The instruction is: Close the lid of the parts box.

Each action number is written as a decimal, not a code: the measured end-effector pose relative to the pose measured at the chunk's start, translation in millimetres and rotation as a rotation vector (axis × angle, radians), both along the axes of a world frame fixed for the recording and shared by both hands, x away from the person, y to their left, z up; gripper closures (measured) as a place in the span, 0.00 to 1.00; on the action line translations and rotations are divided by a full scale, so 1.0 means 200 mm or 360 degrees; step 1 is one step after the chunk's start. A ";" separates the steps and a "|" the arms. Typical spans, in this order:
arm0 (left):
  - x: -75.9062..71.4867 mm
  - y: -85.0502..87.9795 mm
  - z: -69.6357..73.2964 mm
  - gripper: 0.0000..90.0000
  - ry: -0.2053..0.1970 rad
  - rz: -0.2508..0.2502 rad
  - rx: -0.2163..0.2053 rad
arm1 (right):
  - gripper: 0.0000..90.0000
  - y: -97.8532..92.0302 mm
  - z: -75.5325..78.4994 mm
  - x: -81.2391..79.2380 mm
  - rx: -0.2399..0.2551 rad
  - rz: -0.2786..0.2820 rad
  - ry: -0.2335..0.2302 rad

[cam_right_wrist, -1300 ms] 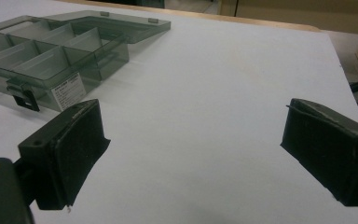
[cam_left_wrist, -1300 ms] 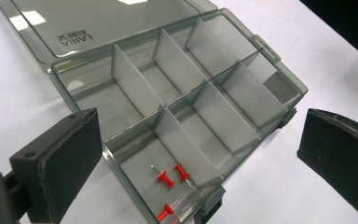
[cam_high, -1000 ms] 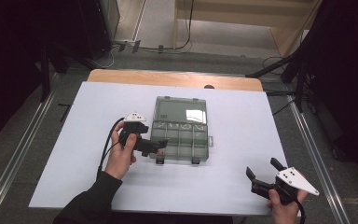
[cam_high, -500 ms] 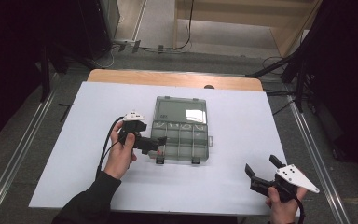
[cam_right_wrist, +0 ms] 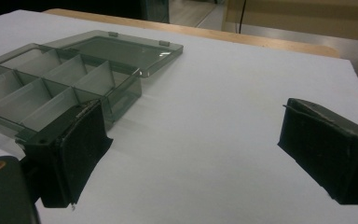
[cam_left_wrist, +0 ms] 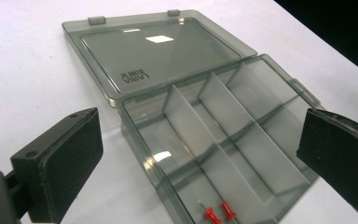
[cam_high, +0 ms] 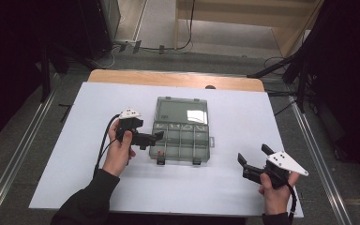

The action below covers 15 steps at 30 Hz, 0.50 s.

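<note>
A clear grey box (cam_high: 182, 130) lies open on the white tabletop (cam_high: 75, 140), its lid (cam_left_wrist: 154, 53) folded flat beyond the tray. Seen in the left gripper view, the tray sits between and just ahead of the left gripper's (cam_high: 155, 137) fingers (cam_left_wrist: 58, 163), which stand wide apart and hold nothing. Two red pins (cam_left_wrist: 219, 213) lie in the tray's nearest compartment, low between those fingers; the other compartments look empty. From above, the left gripper is at the box's left edge, seemingly touching or just short of the wall.

The right gripper (cam_high: 253, 161) hangs over bare tabletop, well apart from the box. Its fingers (cam_right_wrist: 70, 154) are also spread, empty, with the tray off beyond the left one in the right gripper view.

The step in hand looks like the approach to the open box by the left gripper, either to take a pin out or to steady the tray; which of the two cannot be told. If a pin is the aim, the next move calls for dipping the fingers into the near compartment, lining them up across one pin's red head and closing gently, since the pins are small and lie close together against the wall. The right gripper would need to come in toward the box to hold it from sliding.
</note>
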<state>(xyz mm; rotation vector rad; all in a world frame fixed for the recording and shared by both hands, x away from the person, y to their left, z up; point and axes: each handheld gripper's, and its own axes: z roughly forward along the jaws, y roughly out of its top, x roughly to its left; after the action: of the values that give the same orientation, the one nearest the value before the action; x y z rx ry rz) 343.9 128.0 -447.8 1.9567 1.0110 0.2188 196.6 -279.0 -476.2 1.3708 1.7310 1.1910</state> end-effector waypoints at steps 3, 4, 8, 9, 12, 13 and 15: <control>0.01 0.00 -0.01 0.00 -0.0051 0.0021 -0.0010 | 0.09 0.02 0.01 0.04 0.0006 0.0017 0.0000; 0.02 0.00 -0.01 0.00 -0.0059 0.0039 -0.0026 | 0.09 0.02 0.01 0.04 0.0001 0.0016 0.0000; 0.05 0.00 -0.02 0.00 -0.0062 0.0058 -0.0055 | 0.14 0.05 0.03 0.10 0.0005 0.0053 0.0002; 0.06 0.00 -0.02 0.00 -0.0055 0.0043 -0.0057 | 0.15 0.06 0.03 0.11 0.0009 0.0052 0.0007; 0.08 0.00 -0.01 0.00 -0.0042 0.0057 -0.0023 | 0.15 0.08 0.05 0.15 0.0010 0.0061 0.0005; 0.09 0.01 -0.02 0.00 -0.0011 0.0050 -0.0050 | 0.15 0.09 0.05 0.17 0.0019 0.0068 0.0007; 0.10 0.02 -0.02 0.00 0.0012 0.0045 -0.0094 | 0.15 0.10 0.06 0.19 0.0014 0.0081 0.0005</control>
<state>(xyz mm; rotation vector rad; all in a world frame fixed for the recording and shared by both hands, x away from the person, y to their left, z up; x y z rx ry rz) 363.5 132.8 -451.6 1.8926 1.0392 0.1950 234.8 -258.1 -463.6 1.3415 1.7746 1.2262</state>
